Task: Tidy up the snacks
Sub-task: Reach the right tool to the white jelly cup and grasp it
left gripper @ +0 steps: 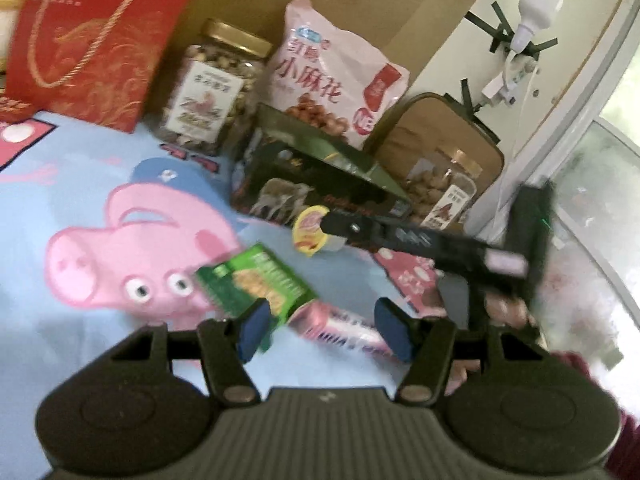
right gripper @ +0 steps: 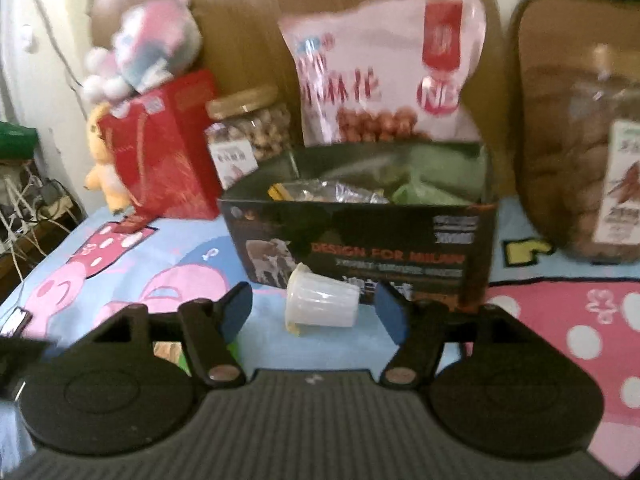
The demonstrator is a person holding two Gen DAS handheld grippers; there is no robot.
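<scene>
Legible print first: "DESIGN FOR MILAN" in orange on the front of the black box (right gripper: 360, 240), cow picture at its left; smaller lines below too blurred to read. Pink bag (left gripper: 340, 76) behind it reads 小麻花 in big red characters, with a red-and-white round badge low on the right. Nut jar (left gripper: 212, 88), gold lid, white label, text unreadable. Red gift bag (left gripper: 96, 40) with gold pattern and rope handle, far left. Second jar (right gripper: 592, 160) at right, against a tan case (left gripper: 440, 136), label illegible. Black box open on top, wrappers and green packets inside. Jelly cup (right gripper: 320, 304) on its side just in front of the box, yellow lid facing left. Right gripper (right gripper: 316, 312) spread wide, blue pads either side of the cup, not touching it. Left gripper (left gripper: 324, 326) also apart, empty, hovering over a green packet (left gripper: 256, 284) and a pink packet (left gripper: 340, 324); green one overlaps the left pad in view, contact unclear. Right gripper seen side-on from the left camera, tip at the cup. Surface: light-blue Peppa Pig sheet (left gripper: 100, 200), pink polka-dot patches. Behind: cardboard sheet, white wall, bulb (left gripper: 536, 8) taped up with black tape, plush toys (right gripper: 140, 52) and cable tangle at left, glass door at right.
</scene>
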